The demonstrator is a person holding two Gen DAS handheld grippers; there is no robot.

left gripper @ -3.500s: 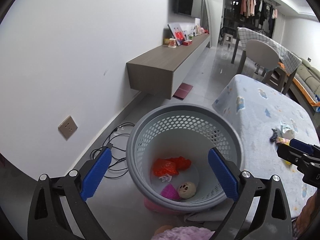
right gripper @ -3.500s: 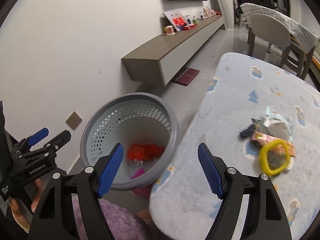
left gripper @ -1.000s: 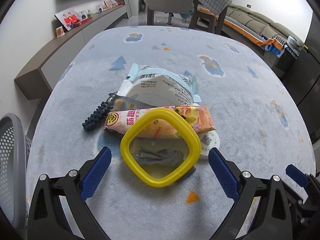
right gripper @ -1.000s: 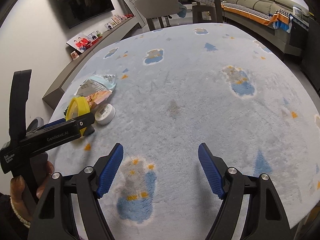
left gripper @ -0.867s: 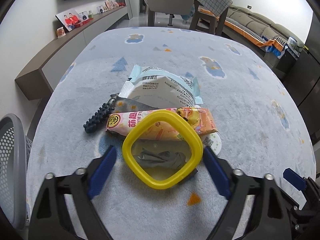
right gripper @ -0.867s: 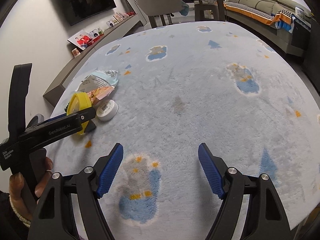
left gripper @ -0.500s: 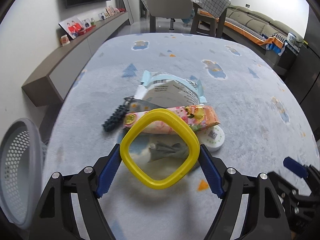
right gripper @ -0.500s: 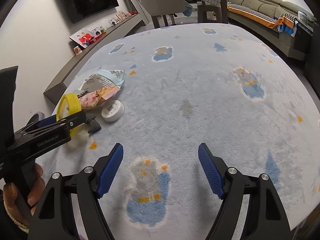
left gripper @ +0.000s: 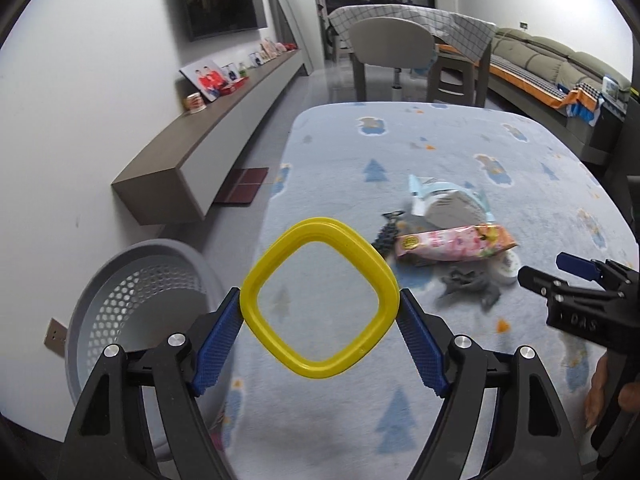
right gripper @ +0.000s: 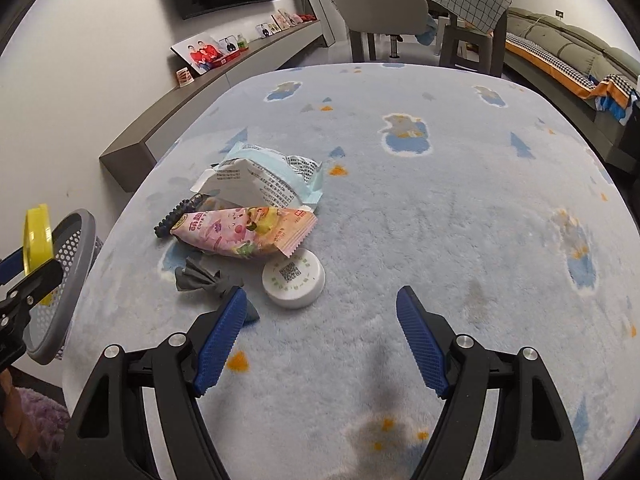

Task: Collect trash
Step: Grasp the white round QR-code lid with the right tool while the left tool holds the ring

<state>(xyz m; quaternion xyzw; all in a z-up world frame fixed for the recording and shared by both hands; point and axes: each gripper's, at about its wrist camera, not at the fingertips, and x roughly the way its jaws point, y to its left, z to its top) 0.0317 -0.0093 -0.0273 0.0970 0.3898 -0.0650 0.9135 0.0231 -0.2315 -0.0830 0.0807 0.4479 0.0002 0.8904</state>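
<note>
My left gripper (left gripper: 320, 300) is shut on a yellow squarish ring (left gripper: 316, 226) and holds it in the air over the table's left edge. The grey perforated basket (left gripper: 100, 276) stands on the floor just below and to the left. On the blue rug-like tablecloth (right gripper: 440, 200) lies a pile: a pink snack wrapper (right gripper: 244, 234), a white and blue packet (right gripper: 264, 184), a black knobbly piece (right gripper: 176, 216), a grey crumpled wrapper (right gripper: 200, 280) and a white round lid (right gripper: 294, 278). My right gripper (right gripper: 320, 295) stands open just in front of the lid, with nothing between its fingers.
A low grey shelf (left gripper: 200, 148) with photo frames runs along the left wall. A chair (right gripper: 380, 4) and a checked-cloth table stand beyond the far edge, and a sofa (left gripper: 560, 64) is at the right. A person's hand (left gripper: 600, 392) grips the right tool.
The left jaws closed on the yellow ring, lifted it off the pile and carried it left toward the basket. The right gripper swung left to the trash pile.
</note>
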